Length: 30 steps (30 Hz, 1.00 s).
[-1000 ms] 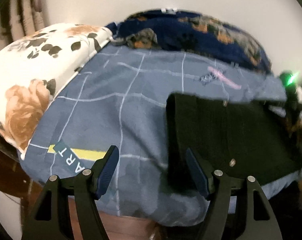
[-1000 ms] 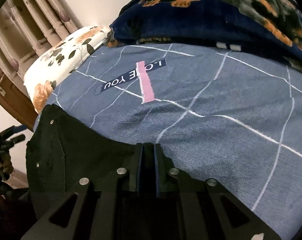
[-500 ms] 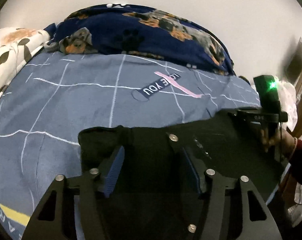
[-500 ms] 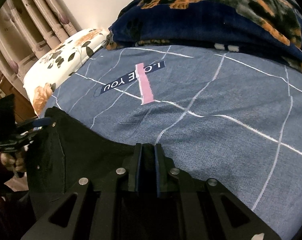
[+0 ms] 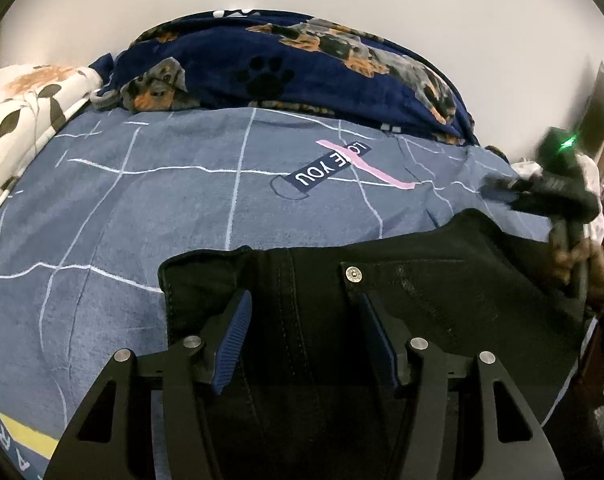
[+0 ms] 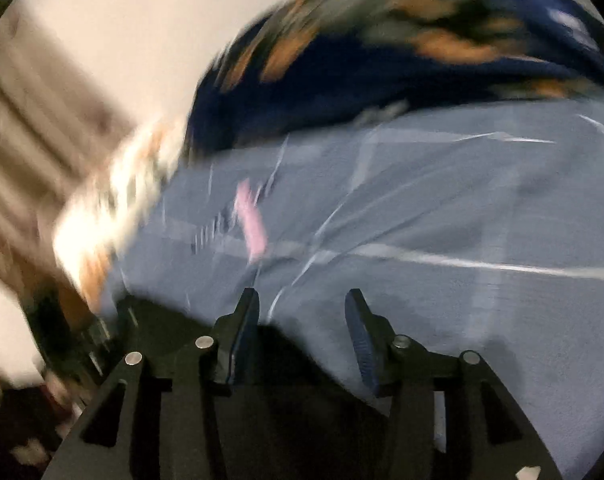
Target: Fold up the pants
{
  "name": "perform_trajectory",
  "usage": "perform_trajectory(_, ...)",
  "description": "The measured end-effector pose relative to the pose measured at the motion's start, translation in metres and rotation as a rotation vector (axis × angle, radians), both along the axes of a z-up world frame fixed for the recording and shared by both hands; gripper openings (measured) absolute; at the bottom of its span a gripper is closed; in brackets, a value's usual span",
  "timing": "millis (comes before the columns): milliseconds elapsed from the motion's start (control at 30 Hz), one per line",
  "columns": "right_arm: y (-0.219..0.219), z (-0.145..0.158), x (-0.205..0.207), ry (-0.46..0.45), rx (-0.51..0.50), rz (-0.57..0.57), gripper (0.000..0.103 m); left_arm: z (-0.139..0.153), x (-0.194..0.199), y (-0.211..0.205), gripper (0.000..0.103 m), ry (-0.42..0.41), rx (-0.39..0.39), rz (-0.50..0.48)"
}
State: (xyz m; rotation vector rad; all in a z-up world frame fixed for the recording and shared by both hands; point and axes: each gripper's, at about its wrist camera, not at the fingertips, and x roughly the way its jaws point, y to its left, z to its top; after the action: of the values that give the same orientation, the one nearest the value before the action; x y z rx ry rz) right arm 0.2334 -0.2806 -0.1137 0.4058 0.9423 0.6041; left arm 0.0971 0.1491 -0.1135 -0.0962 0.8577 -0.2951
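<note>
L gripper (image 5: 302,336): fingers (image 5: 232,344) abt half apart, straddling the black pants (image 5: 442,300) near the waistband edge; dark cloth lying between the pads, pads not visibly pressing it, so no grip. Jaws narrowed in the last sec, steady since.

R gripper (image 6: 302,332): fingers (image 6: 360,344) apart, just been opening; left finger over the pants' edge (image 6: 174,332), right finger over bare bedsheet (image 6: 462,208). Gap mostly shows sheet, w/ a dark corner of cloth low between the jaws; not clamped on anything. View badly motion-blurred, so finer contact can't be told.

In the left wrist view, R gripper (image 5: 542,192) seen at far right, w/ green light, held by a hand (image 5: 582,264), beyond the pants' far corner; blurred there too.

Pants: lying flat on the bed at the near edge, on blue-grey sheet w/ white grid lines. Long axis running left-right across the left wrist view; squared end at left, metal rivet (image 5: 352,275) mid-way, far end rising toward upper right. Which end is waist vs hem: can't tell for sure.

Behind: "LOVE YOU" print (image 5: 330,170) on sheet, navy dog-print blanket (image 5: 282,64) by the wall, floral pillow (image 5: 18,120) at left.
</note>
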Motion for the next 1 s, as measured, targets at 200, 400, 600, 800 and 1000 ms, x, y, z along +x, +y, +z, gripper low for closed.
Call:
perform_trajectory(200,-0.144,0.022,-0.106,-0.021,0.21,-0.366,0.043,0.0,-0.001,0.0,0.058,-0.005,0.007,0.0)
perform_trajectory(400,-0.31,0.0,-0.281,0.037,0.373,-0.816,0.044,0.0,-0.001,0.001,0.058,-0.005,0.015,-0.002)
perform_trajectory(600,-0.369,0.001,-0.372,0.037,0.418,-0.933,0.044,0.001,-0.002,-0.001,0.058,-0.009,0.042,0.002)
perform_trajectory(800,-0.364,-0.027,-0.382,0.047,0.582,-0.915,0.044,0.002,-0.002,-0.003,0.059,-0.008,0.055,0.003)
perform_trajectory(1000,-0.379,-0.044,-0.375,0.056,0.645,-0.944,0.044,0.001,-0.002,-0.005,0.059,-0.008,0.075,0.007)
